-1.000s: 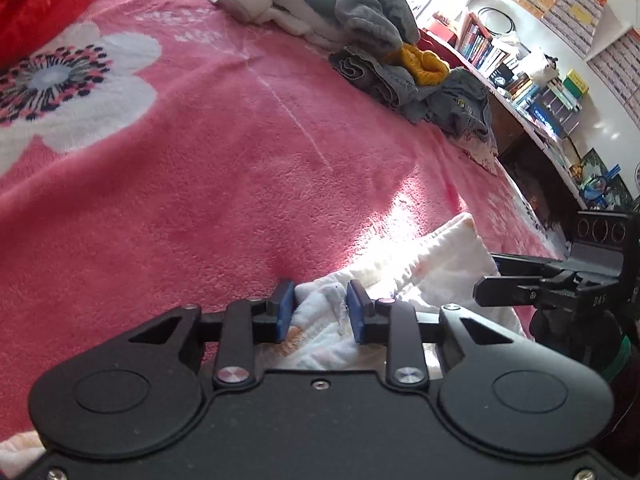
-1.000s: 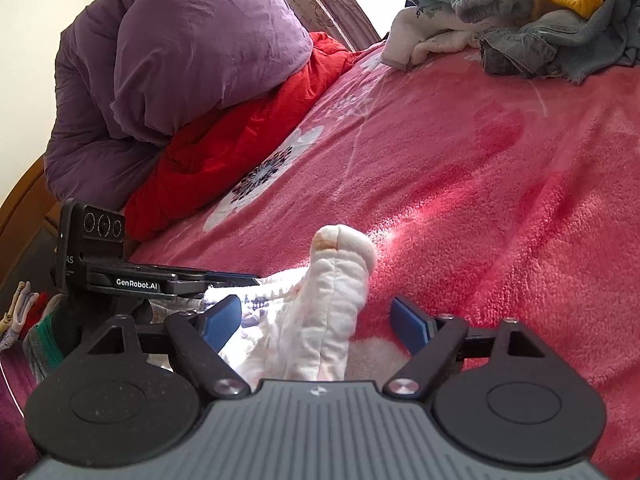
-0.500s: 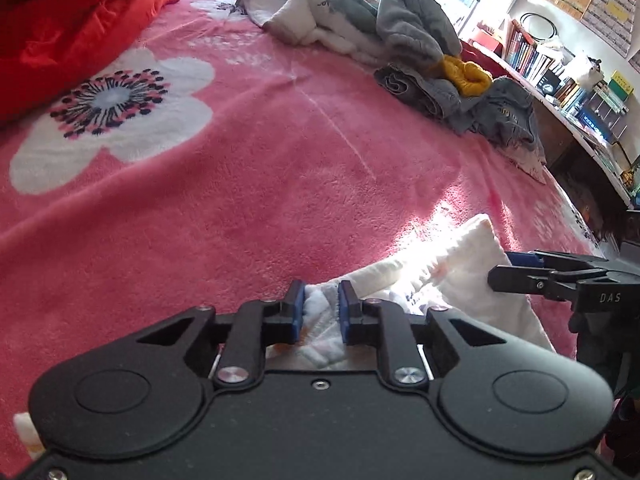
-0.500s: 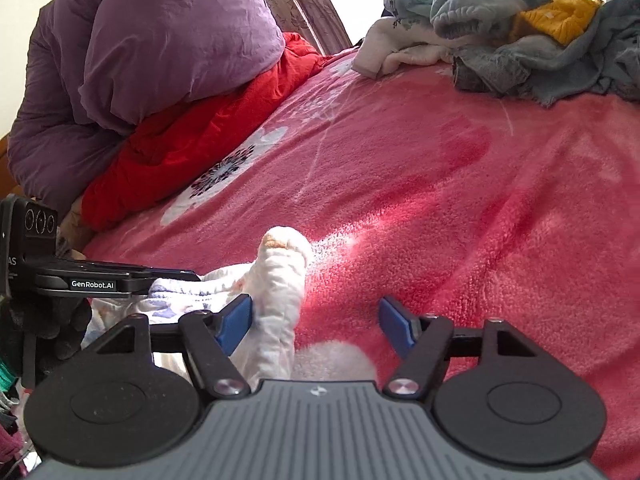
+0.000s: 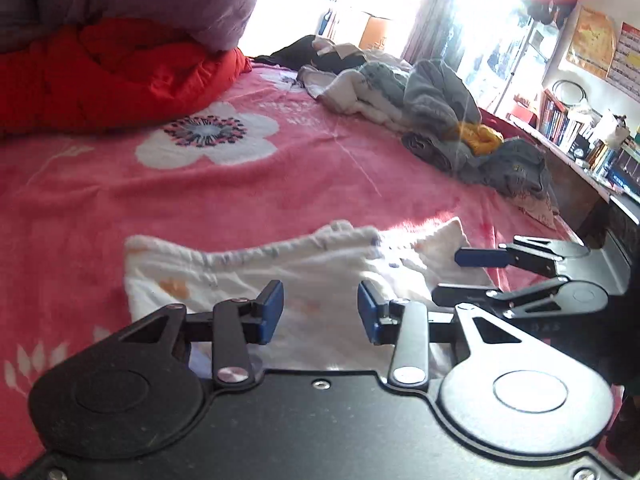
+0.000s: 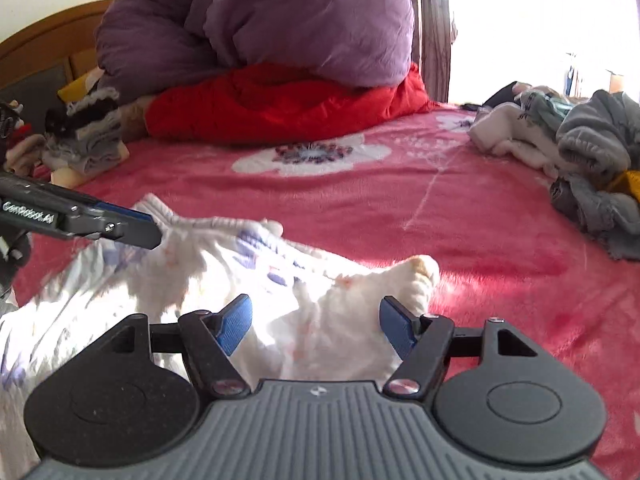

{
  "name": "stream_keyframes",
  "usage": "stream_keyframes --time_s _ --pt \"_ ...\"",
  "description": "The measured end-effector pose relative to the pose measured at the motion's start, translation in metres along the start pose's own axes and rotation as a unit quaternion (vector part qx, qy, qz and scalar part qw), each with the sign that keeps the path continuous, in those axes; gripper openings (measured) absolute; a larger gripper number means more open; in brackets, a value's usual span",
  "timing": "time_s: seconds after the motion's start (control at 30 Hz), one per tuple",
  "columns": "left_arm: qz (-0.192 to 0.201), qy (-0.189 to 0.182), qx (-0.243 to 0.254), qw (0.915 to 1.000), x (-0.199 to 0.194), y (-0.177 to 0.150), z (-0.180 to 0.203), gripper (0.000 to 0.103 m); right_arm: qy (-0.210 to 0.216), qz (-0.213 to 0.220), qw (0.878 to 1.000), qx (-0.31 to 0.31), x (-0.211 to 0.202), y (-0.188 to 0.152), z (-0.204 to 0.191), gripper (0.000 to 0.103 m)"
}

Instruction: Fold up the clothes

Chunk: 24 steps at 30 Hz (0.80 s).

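Observation:
A white printed garment (image 5: 304, 276) lies spread on the pink blanket (image 5: 240, 192), its elastic edge facing away. My left gripper (image 5: 318, 312) is open, its blue pads apart over the near part of the garment. My right gripper (image 6: 314, 324) is open over the garment (image 6: 280, 280), near its raised right corner. The right gripper also shows at the right of the left wrist view (image 5: 520, 276), and the left gripper's fingers (image 6: 120, 224) at the garment's left edge in the right wrist view.
A pile of unfolded grey, white and yellow clothes (image 5: 432, 116) lies at the far right of the bed. A red quilt (image 6: 288, 100) and purple duvet (image 6: 260, 20) are at the head. Folded clothes (image 6: 84, 136) are stacked at left. Bookshelves (image 5: 580, 136) stand beyond the bed.
My left gripper has let go of the garment and opened. The garment, bunched before, now lies spread wide on the blanket. Both grippers have pulled back and tilted up.

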<state>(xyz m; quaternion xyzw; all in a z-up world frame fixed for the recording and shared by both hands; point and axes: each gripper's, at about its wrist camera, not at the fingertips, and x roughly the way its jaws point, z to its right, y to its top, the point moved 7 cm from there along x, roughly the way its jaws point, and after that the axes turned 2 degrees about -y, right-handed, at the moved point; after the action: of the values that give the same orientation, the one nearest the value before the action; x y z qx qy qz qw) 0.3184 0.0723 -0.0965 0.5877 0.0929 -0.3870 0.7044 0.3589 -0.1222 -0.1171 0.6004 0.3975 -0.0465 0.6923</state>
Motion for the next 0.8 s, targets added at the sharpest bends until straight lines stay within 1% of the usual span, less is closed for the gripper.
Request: stream_keyframes --time_s 0.03,0.1,0.13,0.17,0.2,0.27,0.33,0.37,0.43,0.47,0.5,0.53,0.57,0.6,0.63,0.67,0.73,0.77,0.8 --pt "-0.003 -0.001 0.008 1.0 0.004 -0.001 0.003 0.039 -0.009 -0.008 1.0 -0.004 0.003 -0.004 -0.001 0.066" --pt "-0.001 -0.013 0.005 0.9999 0.012 0.0 0.005 0.039 -0.015 -0.017 1.0 -0.003 0.007 -0.01 -0.001 0.042" --pt "-0.003 -0.018 -0.005 0.9998 0.017 -0.001 0.004 0.039 -0.017 -0.016 1.0 0.002 0.007 -0.01 0.001 0.038" --pt "-0.008 -0.02 -0.012 0.9997 0.022 -0.003 0.003 0.039 -0.02 -0.013 1.0 0.008 0.006 -0.01 0.003 0.021" --pt "-0.012 -0.018 -0.013 0.9997 0.025 -0.005 0.002 0.039 -0.019 -0.012 1.0 0.015 0.006 -0.01 0.005 0.011" --pt "-0.012 -0.021 -0.009 0.9997 0.025 -0.006 0.002 0.039 -0.007 -0.003 1.0 0.029 0.004 -0.01 0.008 0.005" --pt "-0.007 -0.029 -0.015 0.9994 0.021 -0.003 0.0 0.039 0.015 0.025 0.998 0.05 -0.006 -0.004 0.01 0.004" --pt "-0.003 -0.032 -0.021 0.9993 0.019 -0.002 -0.002 0.04 0.029 0.041 0.996 0.071 -0.014 0.002 0.014 0.003" --pt "-0.002 -0.031 -0.029 0.9991 0.018 -0.002 -0.008 0.04 0.056 0.058 0.99 0.112 -0.024 0.01 0.026 0.003" --pt "-0.003 -0.029 -0.033 0.999 0.018 -0.003 -0.011 0.04 0.057 0.056 0.989 0.128 -0.025 0.009 0.033 0.003" --pt "-0.005 -0.028 -0.035 0.999 0.019 -0.003 -0.012 0.04 0.049 0.045 0.989 0.136 -0.022 0.005 0.039 0.004" --pt "-0.007 -0.029 -0.036 0.9989 0.02 -0.004 -0.012 0.04 0.028 0.029 0.99 0.136 -0.016 -0.001 0.044 0.006" --pt "-0.007 -0.028 -0.035 0.999 0.02 -0.003 -0.011 0.04 0.012 0.017 0.99 0.136 -0.012 -0.006 0.048 0.012" --pt "-0.004 -0.029 -0.033 0.999 0.019 -0.002 -0.01 0.04 0.007 0.019 0.99 0.138 -0.012 -0.007 0.05 0.026" --pt "0.0 -0.031 -0.031 0.999 0.018 -0.001 -0.009 0.04 0.008 0.026 0.99 0.141 -0.014 -0.007 0.051 0.034" --pt "0.004 -0.035 -0.029 0.999 0.017 0.0 -0.007 0.04 0.021 0.046 0.988 0.145 -0.018 -0.003 0.049 0.045" --pt "0.012 -0.034 -0.024 0.9991 0.017 0.005 -0.006 0.04 0.034 0.087 0.987 0.131 -0.027 0.006 0.041 0.045" --pt "0.014 -0.031 -0.024 0.9991 0.019 0.007 -0.007 0.04 0.025 0.084 0.989 0.119 -0.024 0.007 0.037 0.045" --pt "0.015 -0.025 -0.028 0.9992 0.021 0.01 -0.01 0.04 0.002 0.066 0.992 0.109 -0.016 0.005 0.036 0.045"
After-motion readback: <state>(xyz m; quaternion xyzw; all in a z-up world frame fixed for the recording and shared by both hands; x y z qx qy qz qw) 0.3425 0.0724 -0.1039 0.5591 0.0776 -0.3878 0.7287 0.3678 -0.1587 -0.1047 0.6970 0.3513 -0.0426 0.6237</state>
